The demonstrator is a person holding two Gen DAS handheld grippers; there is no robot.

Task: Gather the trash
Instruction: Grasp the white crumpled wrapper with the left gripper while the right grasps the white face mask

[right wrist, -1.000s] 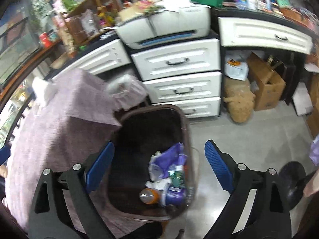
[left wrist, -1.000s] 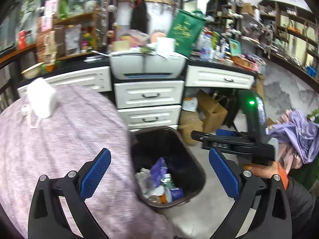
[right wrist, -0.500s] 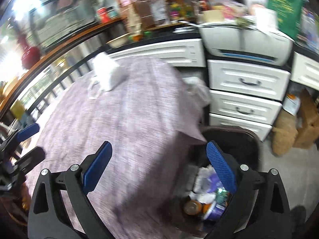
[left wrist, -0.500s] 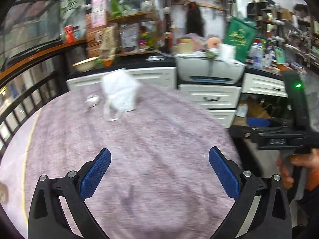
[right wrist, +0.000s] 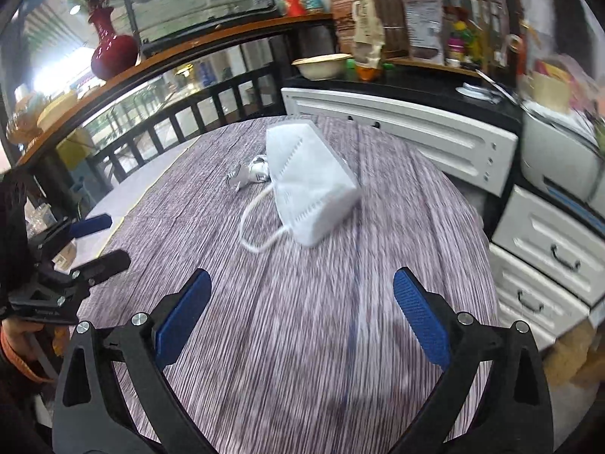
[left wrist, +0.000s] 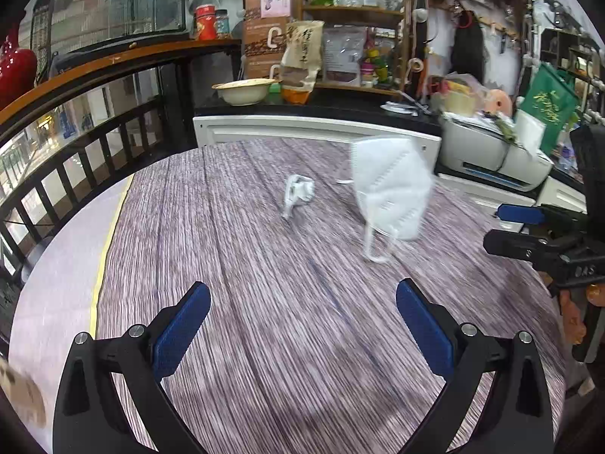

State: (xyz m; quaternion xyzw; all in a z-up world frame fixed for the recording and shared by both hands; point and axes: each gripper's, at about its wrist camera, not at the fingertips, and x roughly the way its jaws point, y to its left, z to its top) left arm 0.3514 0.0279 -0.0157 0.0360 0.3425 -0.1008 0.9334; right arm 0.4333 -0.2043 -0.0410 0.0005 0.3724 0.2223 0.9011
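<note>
Two items are being left uncollected on the table (left wrist: 264,340): a crumpled wrapper (left wrist: 298,193), possibly foil, and beside it a white face mask (left wrist: 391,189). Both the left gripper (left wrist: 302,327) and right gripper (right wrist: 300,319) are being held wide open, empty. No bin is being shown.

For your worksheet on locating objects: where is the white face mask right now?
The face mask lies on the purple tablecloth, right of a crumpled wrapper, ahead of both open grippers.

my left wrist view looks low across the table (left wrist: 264,302) toward 12 o'clock; my right wrist view faces likewise; both share the face mask (left wrist: 389,185).
</note>
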